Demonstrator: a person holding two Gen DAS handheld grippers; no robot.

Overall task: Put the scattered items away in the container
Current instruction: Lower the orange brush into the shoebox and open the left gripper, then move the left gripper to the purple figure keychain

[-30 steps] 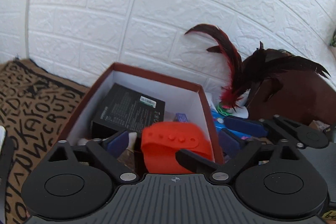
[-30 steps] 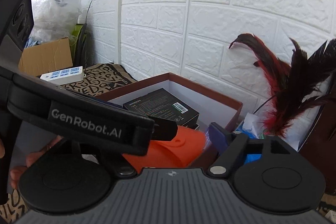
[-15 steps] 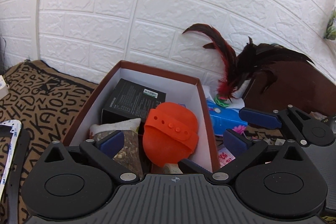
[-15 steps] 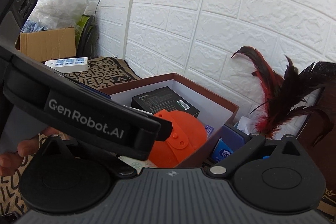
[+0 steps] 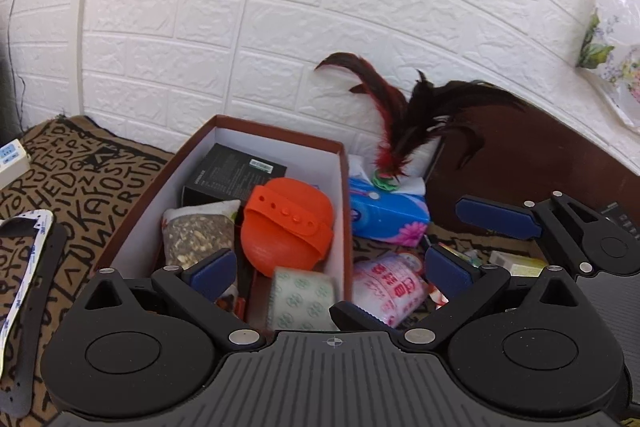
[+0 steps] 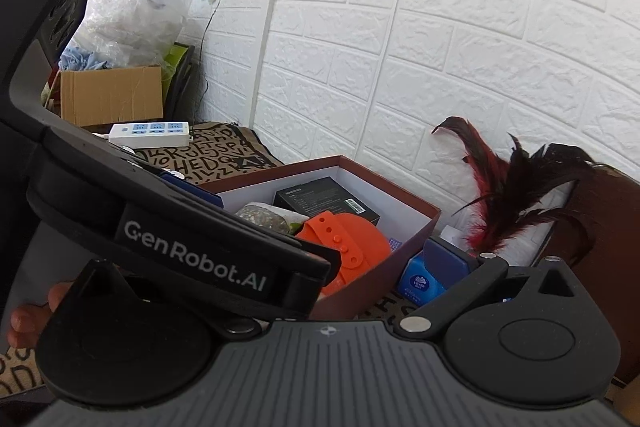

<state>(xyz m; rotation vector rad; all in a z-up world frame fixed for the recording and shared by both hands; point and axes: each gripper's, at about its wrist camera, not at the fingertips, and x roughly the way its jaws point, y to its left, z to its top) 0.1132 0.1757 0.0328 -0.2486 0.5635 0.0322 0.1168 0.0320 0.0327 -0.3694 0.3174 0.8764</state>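
The brown box (image 5: 344, 163) with white inner walls holds a black carton (image 5: 232, 175), a bag of grain (image 5: 198, 233), an orange rubber brush (image 5: 288, 223) and a green-patterned roll (image 5: 304, 297). My left gripper (image 5: 328, 269) hovers open above the box's near end, with nothing between its blue pads (image 5: 210, 269). My right gripper (image 6: 332, 255) is open and wide at the box's right side. Its left finger is hidden behind the left gripper's body; the right pad (image 6: 444, 259) shows. In the right wrist view the box (image 6: 420, 223) and the brush (image 6: 348, 247) lie ahead.
Right of the box lie a blue tissue pack (image 5: 384, 215), a pink-and-white packet (image 5: 392, 287) and a yellow-green carton (image 5: 516, 263). A feather duster (image 5: 404, 131) leans against a dark wooden board (image 5: 520, 179). A power strip (image 6: 150, 133) and a cardboard box (image 6: 112, 95) sit far left on the lettered rug (image 5: 52, 195).
Both grippers have drawn back and up from the box. The orange brush, close between the left fingers a second ago, now lies in the box. The right jaws opened wider.
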